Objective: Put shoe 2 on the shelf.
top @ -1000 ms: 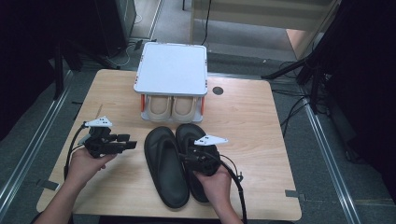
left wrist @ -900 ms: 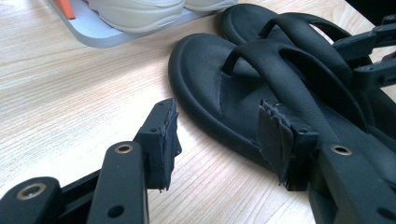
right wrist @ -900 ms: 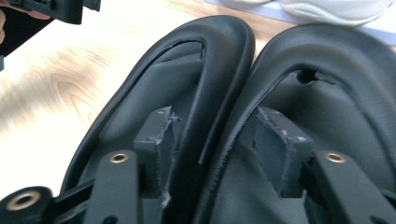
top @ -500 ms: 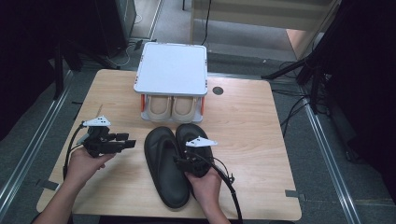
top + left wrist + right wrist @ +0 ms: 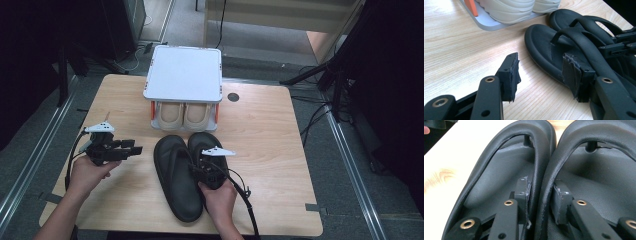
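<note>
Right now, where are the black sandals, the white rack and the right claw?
black sandals [image 5: 172, 175], high view, sole of the left one.
white rack [image 5: 184, 72], high view, flat top.
right claw [image 5: 540, 195], right gripper view, between its fingertips.

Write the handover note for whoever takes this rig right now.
Right tool: jaws have just been closing and now pinch the two inner straps of the black flip-flops, one pad inside each sandal.
Left tool: open, nothing between the jaws, held over the table left of the pair.
Things: the flip-flops lie side by side on the table in front of the white shoe rack, whose lower shelf holds beige shoes.
Done: pair gripped together.
Left: lift the pair and probably place it on the rack.
</note>
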Motion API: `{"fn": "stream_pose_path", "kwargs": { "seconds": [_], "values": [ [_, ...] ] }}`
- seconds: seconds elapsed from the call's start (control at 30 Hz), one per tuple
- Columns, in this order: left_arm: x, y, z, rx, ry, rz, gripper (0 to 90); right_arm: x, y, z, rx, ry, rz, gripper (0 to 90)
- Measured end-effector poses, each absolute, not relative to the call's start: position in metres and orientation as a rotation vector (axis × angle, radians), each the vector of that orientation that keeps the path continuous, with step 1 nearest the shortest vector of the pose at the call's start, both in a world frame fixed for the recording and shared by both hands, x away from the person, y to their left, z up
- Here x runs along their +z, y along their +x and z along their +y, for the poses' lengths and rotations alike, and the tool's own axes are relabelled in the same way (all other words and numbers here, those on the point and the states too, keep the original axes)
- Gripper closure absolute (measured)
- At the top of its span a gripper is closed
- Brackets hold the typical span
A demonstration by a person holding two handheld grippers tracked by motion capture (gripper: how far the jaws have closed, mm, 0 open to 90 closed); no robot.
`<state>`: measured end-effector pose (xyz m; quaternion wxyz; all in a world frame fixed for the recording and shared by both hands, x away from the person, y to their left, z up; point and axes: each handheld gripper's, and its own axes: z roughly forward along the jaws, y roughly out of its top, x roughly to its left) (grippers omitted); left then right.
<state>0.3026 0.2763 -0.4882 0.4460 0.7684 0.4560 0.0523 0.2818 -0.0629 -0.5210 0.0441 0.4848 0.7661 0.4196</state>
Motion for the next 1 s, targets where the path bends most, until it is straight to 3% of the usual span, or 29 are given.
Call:
{"fn": "stream_pose_path", "kwargs": {
  "seconds": [0.37, 1.0],
  "values": [
    [-0.488, 0.306, 0.276, 0.148, 1.926, 1.134, 47.5, -0.517, 0.280, -0.068, 1.261, 1.512, 2.374, 75.7],
    [-0.489, 0.306, 0.281, 0.144, 1.922, 1.149, 46.0, -0.498, 0.285, -0.080, 1.292, 1.142, 2.664, 76.1]
  ]
}}
